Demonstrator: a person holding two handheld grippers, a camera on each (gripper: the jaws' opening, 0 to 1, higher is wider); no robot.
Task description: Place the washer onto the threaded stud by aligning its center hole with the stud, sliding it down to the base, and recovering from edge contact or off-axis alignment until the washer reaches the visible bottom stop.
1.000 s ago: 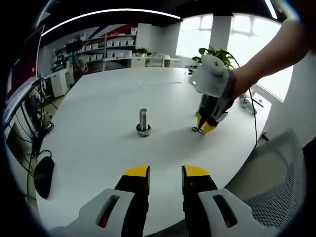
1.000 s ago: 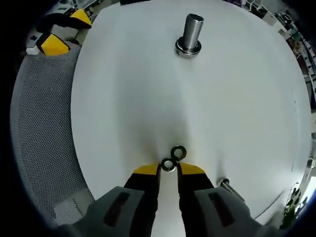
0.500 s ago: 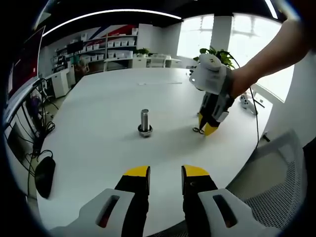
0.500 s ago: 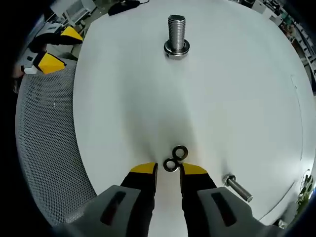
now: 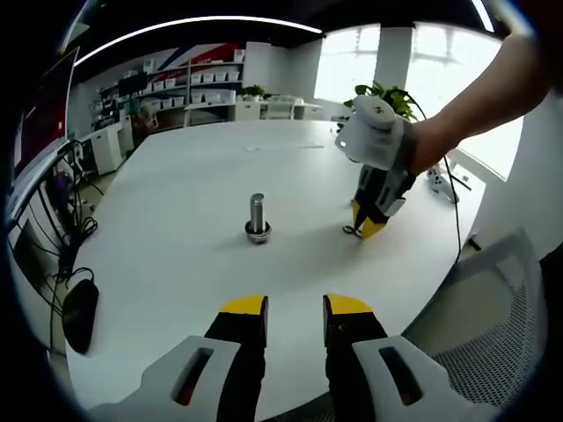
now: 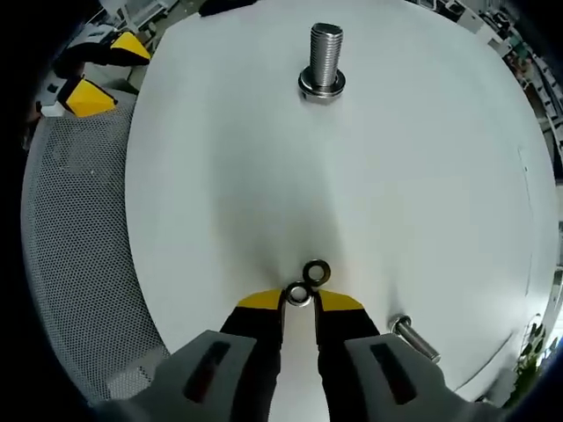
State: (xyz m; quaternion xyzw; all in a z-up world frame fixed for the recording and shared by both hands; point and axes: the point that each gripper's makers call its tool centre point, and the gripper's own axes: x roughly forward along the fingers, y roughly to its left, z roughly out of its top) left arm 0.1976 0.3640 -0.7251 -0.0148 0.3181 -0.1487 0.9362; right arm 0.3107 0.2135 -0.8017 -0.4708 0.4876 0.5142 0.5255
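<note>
Two washers [image 6: 308, 283] lie flat on the white counter [image 6: 422, 193], touching; the nearer sits between the right tool's [image 6: 299, 301] narrowly parted yellow tips, though a firm pinch is hard to make out. Well beyond stands the threaded stud [image 6: 323, 60], upright. The left tool [image 5: 295, 308] hovers, slightly parted, holding nothing.

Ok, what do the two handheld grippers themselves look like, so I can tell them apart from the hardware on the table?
Both match: the left gripper and right gripper each have pale grey moulded bodies with dark slots, black jaws and yellow tips. In the left gripper view, the right gripper carries a rounded white housing on top, held by a bare-armed hand with no sleeve visible.
</note>
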